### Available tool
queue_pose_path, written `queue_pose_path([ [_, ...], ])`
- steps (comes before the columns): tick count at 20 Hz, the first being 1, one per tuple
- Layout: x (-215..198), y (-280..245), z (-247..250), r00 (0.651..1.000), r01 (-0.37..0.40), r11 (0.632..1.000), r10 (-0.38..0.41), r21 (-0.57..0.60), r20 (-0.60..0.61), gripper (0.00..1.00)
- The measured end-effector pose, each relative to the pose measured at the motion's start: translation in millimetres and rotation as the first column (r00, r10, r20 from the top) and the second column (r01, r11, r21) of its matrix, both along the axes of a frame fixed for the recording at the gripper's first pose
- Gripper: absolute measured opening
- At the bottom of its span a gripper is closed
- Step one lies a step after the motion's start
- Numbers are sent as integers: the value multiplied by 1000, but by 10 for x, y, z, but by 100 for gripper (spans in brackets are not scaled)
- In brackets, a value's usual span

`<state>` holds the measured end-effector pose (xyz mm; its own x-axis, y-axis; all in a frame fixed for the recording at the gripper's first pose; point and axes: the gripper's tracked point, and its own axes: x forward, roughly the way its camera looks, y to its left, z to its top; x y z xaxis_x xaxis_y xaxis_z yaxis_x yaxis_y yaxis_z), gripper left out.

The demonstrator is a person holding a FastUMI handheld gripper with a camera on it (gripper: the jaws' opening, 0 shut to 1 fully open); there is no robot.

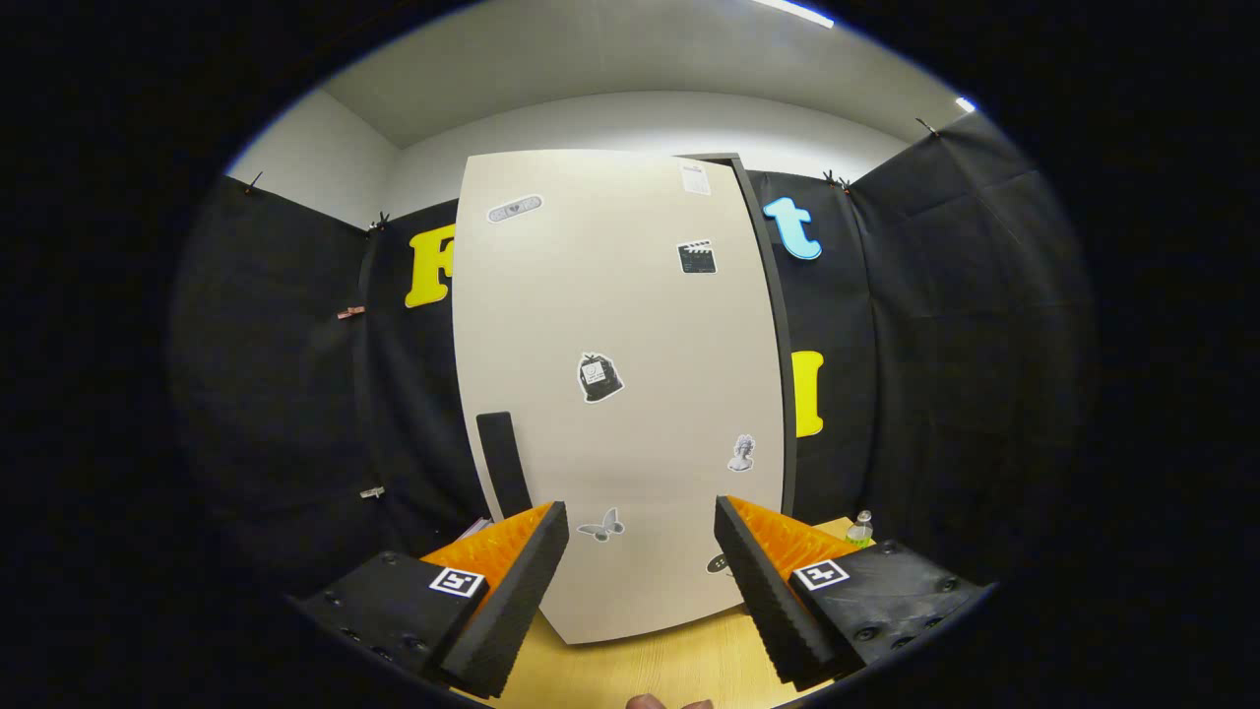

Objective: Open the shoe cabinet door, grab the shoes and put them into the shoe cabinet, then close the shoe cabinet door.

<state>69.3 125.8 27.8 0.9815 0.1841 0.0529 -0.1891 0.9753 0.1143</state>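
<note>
A tall beige shoe cabinet (620, 325) stands on the wooden table just ahead of my fingers. Its door carries several stickers and looks closed. A black vertical handle (504, 463) sits low on the door's left side, right above my left fingertip. My gripper (640, 522) is open, its fingers spread wide with nothing between them, pointing at the lower part of the door.
The light wooden table (650, 660) runs under the cabinet. A small clear bottle with a green cap (860, 530) stands to the right of the cabinet, behind my right finger. Black cloth walls close in the booth. A fingertip of a person (650, 702) shows below the fingers.
</note>
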Motion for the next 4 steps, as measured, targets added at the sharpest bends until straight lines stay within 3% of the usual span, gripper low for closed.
queue_pose_path([
  [4,-10,-29,5,1000,5,1000,-5,2,-2,98],
])
